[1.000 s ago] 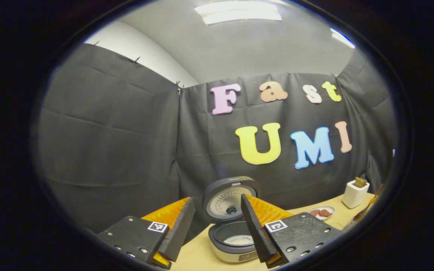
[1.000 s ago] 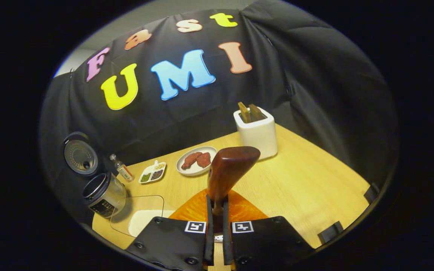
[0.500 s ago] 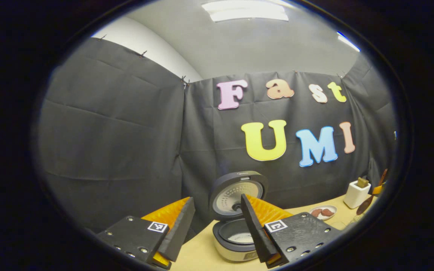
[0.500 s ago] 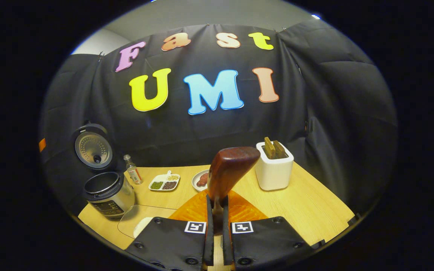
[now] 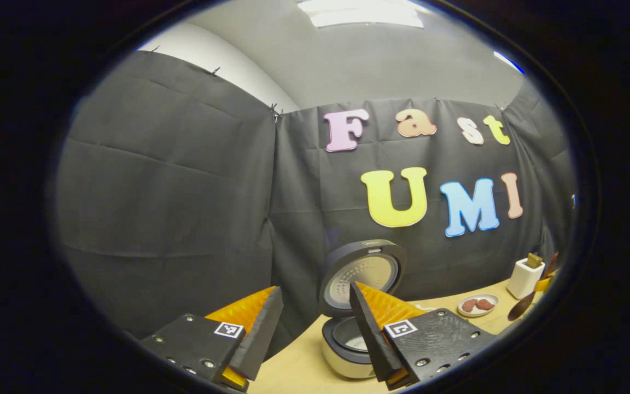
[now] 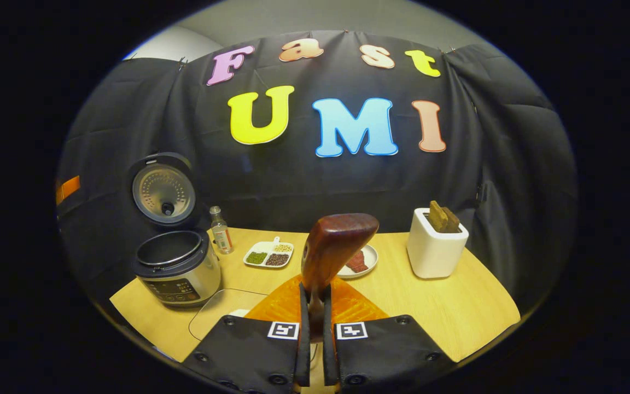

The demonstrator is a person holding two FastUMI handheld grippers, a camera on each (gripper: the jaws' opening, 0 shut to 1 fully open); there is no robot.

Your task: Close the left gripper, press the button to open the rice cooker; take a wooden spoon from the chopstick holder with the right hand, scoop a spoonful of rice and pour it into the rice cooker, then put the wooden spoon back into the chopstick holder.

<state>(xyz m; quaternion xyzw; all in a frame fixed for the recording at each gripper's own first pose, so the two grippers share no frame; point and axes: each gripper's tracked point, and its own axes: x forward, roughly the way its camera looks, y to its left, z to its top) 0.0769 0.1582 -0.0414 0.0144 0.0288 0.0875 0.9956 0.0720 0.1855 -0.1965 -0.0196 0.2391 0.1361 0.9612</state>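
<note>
The right gripper (image 6: 315, 306) is clamped on the narrow neck of a wooden spoon (image 6: 334, 246), whose dark polished bowl stands up directly ahead of the fingers. Ahead and to its right, the white chopstick holder (image 6: 435, 249) sits on the wooden table (image 6: 446, 312) with two wooden handles poking from its top. Ahead and well to its left stands the rice cooker (image 6: 177, 268), lid already up and pot open. A clear container holding something white (probably the rice) (image 6: 219, 317) lies just below and left of the fingers.

The left gripper (image 5: 310, 323) hangs with its fingers apart and nothing between them, the open cooker just beyond its right finger.

The spoon looks stiff, light and smooth-finished, so it may twist or slide in a loose grip; the hold low on the neck, close to the bowl, should keep it steady while scooping. A loaded bowl would have to stay level on the way to the cooker, since loose grains spill at the slightest tilt. Whether any rice sits in the bowl now cannot be told from this side.
</note>
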